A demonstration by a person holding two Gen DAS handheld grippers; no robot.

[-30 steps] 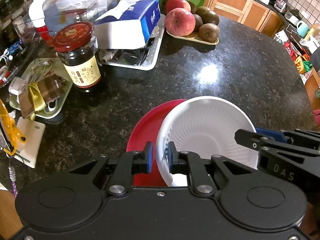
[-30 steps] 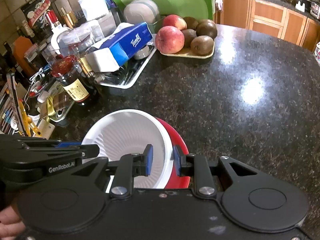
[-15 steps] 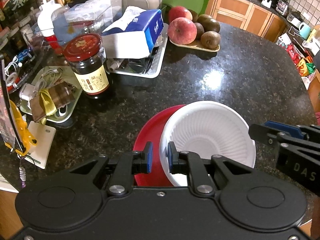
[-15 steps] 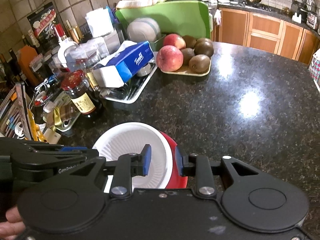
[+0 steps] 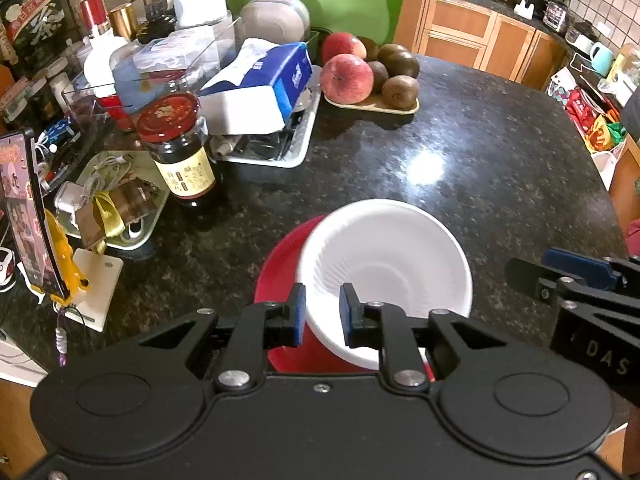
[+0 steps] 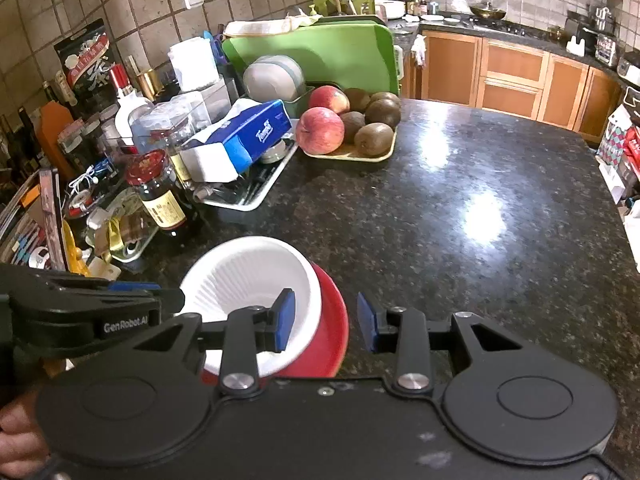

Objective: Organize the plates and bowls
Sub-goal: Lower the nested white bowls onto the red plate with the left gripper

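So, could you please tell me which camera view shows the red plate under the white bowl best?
The right wrist view: there the red plate shows a broad, unblocked arc of rim beside the white bowl. In the left wrist view the plate is a narrower sliver, partly hidden by bowl and fingers.

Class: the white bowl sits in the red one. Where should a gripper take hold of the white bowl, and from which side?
Grip the white bowl by its thin raised rim, one pad inside and one outside, from above on the near side; it leans clear of the red bowl there.
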